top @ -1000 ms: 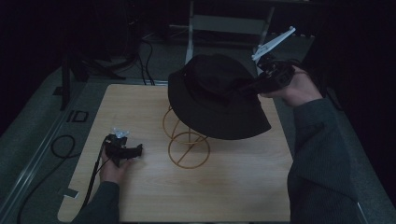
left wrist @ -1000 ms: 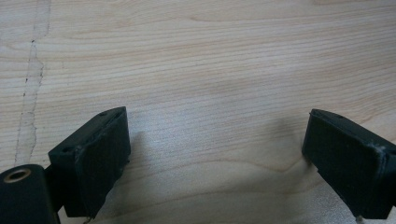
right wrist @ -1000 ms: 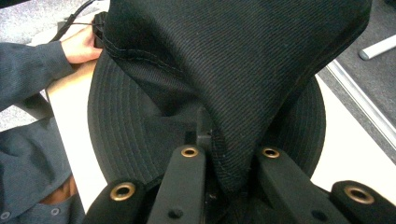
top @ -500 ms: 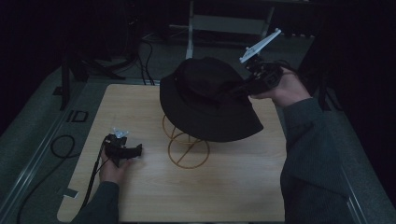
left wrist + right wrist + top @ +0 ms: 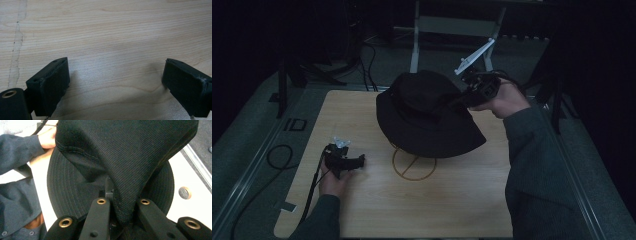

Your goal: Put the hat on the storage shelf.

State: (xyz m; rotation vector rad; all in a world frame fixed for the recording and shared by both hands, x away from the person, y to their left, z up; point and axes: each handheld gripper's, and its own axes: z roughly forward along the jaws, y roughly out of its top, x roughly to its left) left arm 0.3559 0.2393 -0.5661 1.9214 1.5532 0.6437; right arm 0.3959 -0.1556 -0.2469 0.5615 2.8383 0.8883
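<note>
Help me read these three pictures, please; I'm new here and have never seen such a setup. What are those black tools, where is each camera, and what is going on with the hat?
No robot is at work: a person at a wooden table holds a hand tool with two black jaws in each hand. The wide picture comes from a fixed camera above, looking down. The other two come from small cameras riding on each tool, looking along its jaws.

The left gripper rests on the table, jaws open with bare wood between them, as its own view shows. The right gripper is shut on a fold of a black hat, seen close up in its own view, and holds it over a gold wire stand on the table.
</note>
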